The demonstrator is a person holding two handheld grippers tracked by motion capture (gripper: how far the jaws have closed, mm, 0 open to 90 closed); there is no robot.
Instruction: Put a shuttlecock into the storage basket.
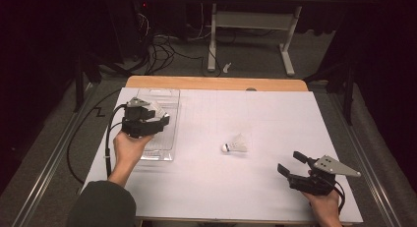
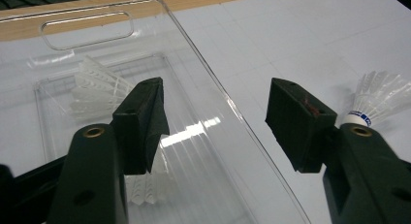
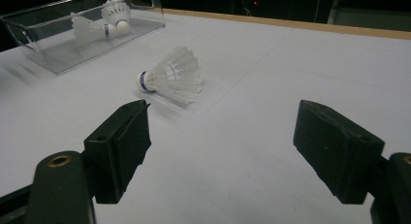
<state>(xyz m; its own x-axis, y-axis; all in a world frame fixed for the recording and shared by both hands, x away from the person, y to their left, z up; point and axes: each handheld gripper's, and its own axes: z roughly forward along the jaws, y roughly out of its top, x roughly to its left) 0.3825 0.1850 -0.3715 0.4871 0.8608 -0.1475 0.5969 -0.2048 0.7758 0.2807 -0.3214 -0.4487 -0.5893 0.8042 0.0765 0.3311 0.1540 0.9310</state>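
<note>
your left gripper point(image 1: 156, 120) hangs over the clear plastic tray point(image 1: 167, 153) at the table's point(image 1: 275, 197) left edge, jaws spread with nothing between them. two shuttlecocks point(image 3: 104, 21) lie inside that tray. a third shuttlecock point(image 1: 235, 146) lies on its side mid-table, bare white surface all round it. your right gripper point(image 1: 291, 164) rests near the front right corner, jaws wide apart, holding nothing.

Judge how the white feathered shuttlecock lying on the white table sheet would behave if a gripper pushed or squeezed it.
The white feathered shuttlecock looks very light, so a push would probably send it skidding. Lying on its side, its cone shape would likely make it roll in a curve. Its thin feather skirt seems fragile; squeezing there may crush it.
</note>
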